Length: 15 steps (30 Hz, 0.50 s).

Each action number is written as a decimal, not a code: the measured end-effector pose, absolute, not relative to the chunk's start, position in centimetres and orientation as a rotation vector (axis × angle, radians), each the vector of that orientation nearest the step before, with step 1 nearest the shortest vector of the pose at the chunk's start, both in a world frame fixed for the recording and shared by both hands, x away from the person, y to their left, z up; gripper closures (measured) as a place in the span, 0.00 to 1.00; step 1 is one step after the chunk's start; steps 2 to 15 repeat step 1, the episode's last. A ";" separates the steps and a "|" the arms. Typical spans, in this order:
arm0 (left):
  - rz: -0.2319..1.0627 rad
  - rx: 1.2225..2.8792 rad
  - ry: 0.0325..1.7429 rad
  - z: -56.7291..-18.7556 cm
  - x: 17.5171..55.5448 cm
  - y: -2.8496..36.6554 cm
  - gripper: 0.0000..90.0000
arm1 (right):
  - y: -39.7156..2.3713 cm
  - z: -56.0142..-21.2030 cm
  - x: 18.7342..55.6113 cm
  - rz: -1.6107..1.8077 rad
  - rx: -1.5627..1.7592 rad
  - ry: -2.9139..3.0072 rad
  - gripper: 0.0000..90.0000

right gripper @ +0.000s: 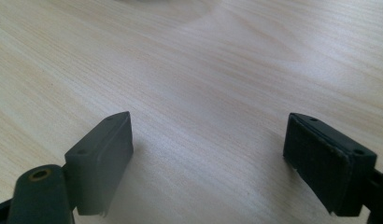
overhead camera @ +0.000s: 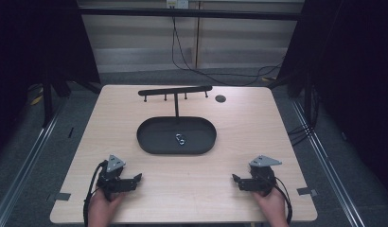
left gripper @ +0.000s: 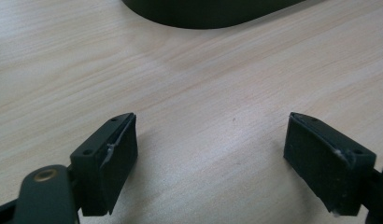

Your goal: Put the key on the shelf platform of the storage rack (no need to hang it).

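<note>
Metal piece (overhead camera: 181, 139), small, silvery, looped like linked rings; exact form too small to tell. Lies inside the oval tray (overhead camera: 154, 142), slightly right of the tray's centre, between the 2 sets of tongs and farther from the person than both, well apart from each.

Tray: dark, matte, shallow, rounded oval with a low rim. Sits mid-counter. A thin black post rises from its far side and carries a long horizontal bar (overhead camera: 175, 90) with 4 short pegs hanging under it.

Counter (overhead camera: 239, 123): pale wood-grain laminate, smooth, squarish with rounded corners. A small dark round disc (overhead camera: 220, 98) lies near the far edge, right of the bar's end.

Left tongs (overhead camera: 135, 179): near the front left of the counter, held by the left hand (overhead camera: 101, 207), jaws pointing right toward the middle. In the left gripper view the left tongs (left gripper: 210, 154) stand wide apart with nothing between them, bare counter below; the tray's dark curved wall (left gripper: 203, 16) crosses the top edge. Pads black, blocky, flat-faced.

Right tongs (overhead camera: 237, 180): front right, held by the right hand (overhead camera: 272, 208), jaws pointing left. In the right gripper view the right tongs (right gripper: 208, 154) are likewise spread wide and empty over bare wood grain.

Each carries a grey 3-cornered plate on top and a black cable trailing back.
</note>
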<state>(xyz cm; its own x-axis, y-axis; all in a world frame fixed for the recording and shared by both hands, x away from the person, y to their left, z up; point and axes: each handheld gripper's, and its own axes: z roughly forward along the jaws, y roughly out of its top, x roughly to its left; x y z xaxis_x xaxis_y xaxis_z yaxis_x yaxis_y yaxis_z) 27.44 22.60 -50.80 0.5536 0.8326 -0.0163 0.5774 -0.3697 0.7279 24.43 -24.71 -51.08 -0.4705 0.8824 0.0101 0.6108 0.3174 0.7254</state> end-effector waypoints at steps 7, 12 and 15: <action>0.467 2.090 1.128 -50.8 27.4 22.6 0.19 | -24.7 -51.1 24.4 0.954 1.327 2.201 0.17; 0.467 2.090 1.128 -50.8 27.4 22.6 0.19 | -24.7 -51.1 24.4 0.954 1.327 2.201 0.17; 0.467 2.090 1.128 -50.8 27.4 22.6 0.19 | -24.7 -51.1 24.4 0.954 1.327 2.201 0.17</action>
